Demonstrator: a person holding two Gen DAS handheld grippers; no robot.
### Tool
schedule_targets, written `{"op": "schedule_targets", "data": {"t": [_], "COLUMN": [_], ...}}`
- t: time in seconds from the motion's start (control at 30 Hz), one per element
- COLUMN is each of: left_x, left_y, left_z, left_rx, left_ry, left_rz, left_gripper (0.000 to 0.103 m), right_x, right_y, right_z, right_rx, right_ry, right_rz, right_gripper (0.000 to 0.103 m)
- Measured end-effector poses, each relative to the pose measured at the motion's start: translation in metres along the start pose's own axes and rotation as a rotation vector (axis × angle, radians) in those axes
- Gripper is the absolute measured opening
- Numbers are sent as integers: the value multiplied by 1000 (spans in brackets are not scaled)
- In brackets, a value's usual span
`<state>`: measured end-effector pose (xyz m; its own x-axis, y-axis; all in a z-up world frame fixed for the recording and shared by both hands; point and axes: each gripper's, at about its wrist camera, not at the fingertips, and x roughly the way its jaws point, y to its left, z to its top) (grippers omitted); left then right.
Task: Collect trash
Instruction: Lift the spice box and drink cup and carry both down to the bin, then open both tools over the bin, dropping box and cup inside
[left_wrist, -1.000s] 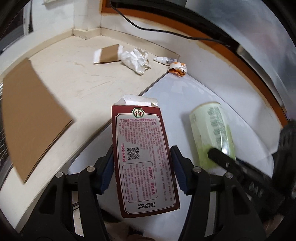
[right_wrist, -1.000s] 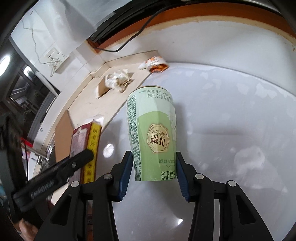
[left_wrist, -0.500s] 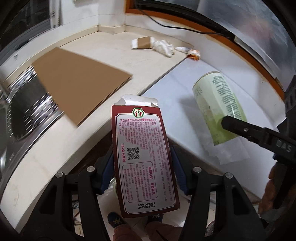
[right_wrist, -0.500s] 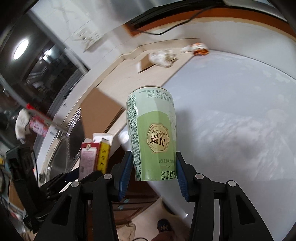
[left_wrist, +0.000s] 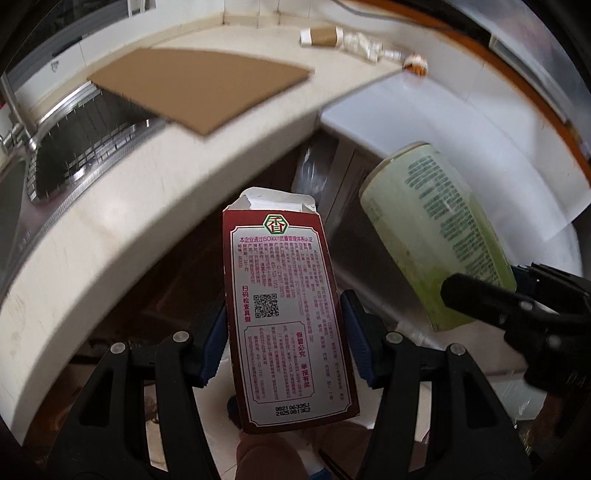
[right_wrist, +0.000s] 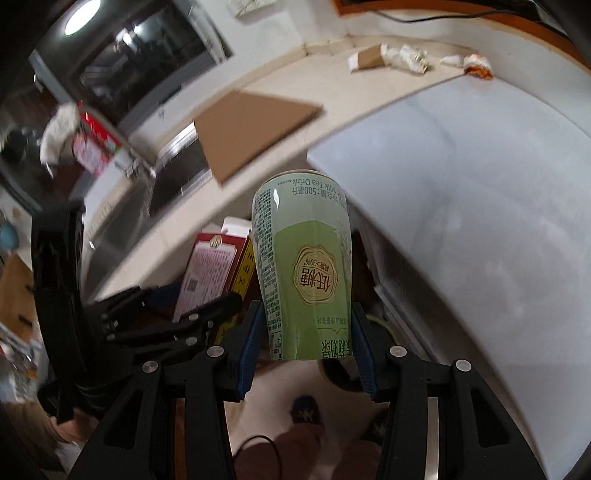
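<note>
Jaws hide carton (left_wrist: 284, 314) edges, can (right_wrist: 306, 273) sides; background blurred.

A dark red cardboard carton (left_wrist: 288, 306) printed with white and red text, its torn white top flap open, stands upright, clamped at both sides beyond the counter edge. A pale green milk tea can (right_wrist: 308, 266), label upside down, is pinched near its lower end and leans away. On the beige counter lie a crumpled white paper wad (right_wrist: 406, 57), a small brown card piece (right_wrist: 367, 59) and an orange-white crushed wrapper (right_wrist: 478, 66), close together near the far wall
</note>
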<state>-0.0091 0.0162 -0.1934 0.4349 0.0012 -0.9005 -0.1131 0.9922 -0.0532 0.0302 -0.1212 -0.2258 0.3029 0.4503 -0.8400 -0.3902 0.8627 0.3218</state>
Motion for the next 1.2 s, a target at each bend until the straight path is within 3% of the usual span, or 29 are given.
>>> {"op": "schedule_targets", "data": {"t": [0.17,0.47,0.67,0.8,0.83,0.93,1.2], "left_x": [32,137,201,235,241,252,230], "left_y": [1,9,14,21,22,30,41], "left_z": [-32,-77,-93,-106,-108,-104,-104], "left_rx": [22,22,25,19,20,29,16], "left_ry": [56,191,200,219,228,235,207], "left_rz": [-4,-34,-54,-80,-96,-103,-63], "left_gripper": [55,55,56,59,62,87,91], "right_x": [38,147,225,268,275,288,266], "right_y": [-1,-34,-57,-74,-77,-96,-80], "right_z": [-35,-99,-118,-131,-133,-135,-131], "right_rx": [-9,107,137,174,184,193,172], "right_ry": [81,263,325,350,349,353,331], "right_rz": [-49,-104,-132,-81,-69,-60,-13], "right_gripper": [45,45,50,56,57,59,64]}}
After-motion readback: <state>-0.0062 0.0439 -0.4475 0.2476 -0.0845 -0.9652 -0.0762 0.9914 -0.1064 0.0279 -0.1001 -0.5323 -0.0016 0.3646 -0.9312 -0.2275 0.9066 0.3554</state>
